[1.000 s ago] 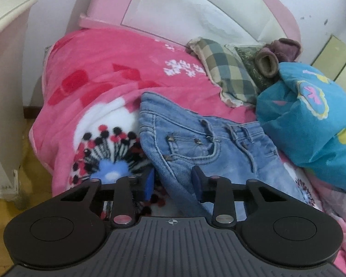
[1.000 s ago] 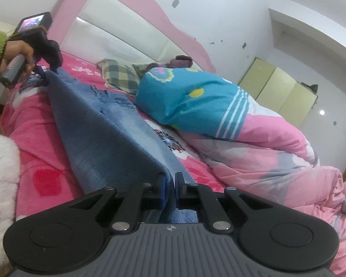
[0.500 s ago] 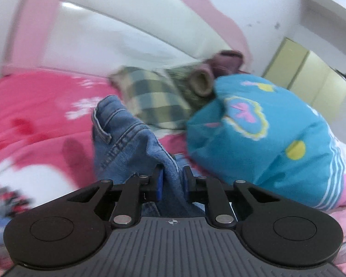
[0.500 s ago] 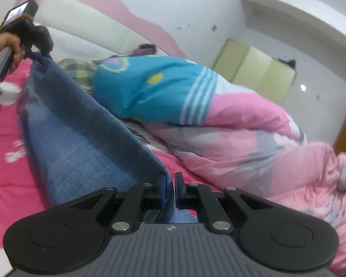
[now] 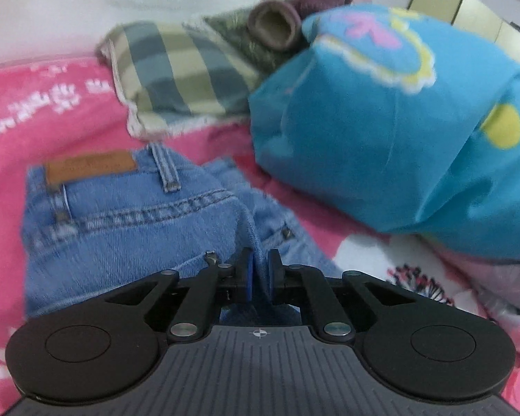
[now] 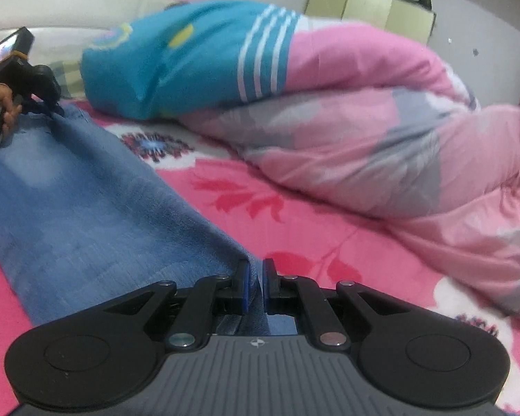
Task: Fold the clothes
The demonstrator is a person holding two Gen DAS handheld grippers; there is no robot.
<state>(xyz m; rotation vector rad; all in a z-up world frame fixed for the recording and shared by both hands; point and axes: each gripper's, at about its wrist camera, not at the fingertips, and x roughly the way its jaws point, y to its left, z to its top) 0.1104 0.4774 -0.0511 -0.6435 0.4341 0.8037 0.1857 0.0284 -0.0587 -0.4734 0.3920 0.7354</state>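
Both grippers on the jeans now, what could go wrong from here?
1. The left gripper pinches only a thin ridge of denim at the waist of the jeans; a hard pull may slip it.
2. The right gripper holds just the leg's edge, so the fabric could sag and crease.
3. The blue quilt bundle lies close beside the jeans and may snag them.

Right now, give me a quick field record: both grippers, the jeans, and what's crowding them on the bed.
left gripper: shut on the jeans at the waist end, near the brown patch
right gripper: shut on the jeans at the leg end
jeans: stretched between the two grippers, lying along the pink blanket
beside the jeans: blue bundle, pink duvet
beyond the waistband: plaid pillow
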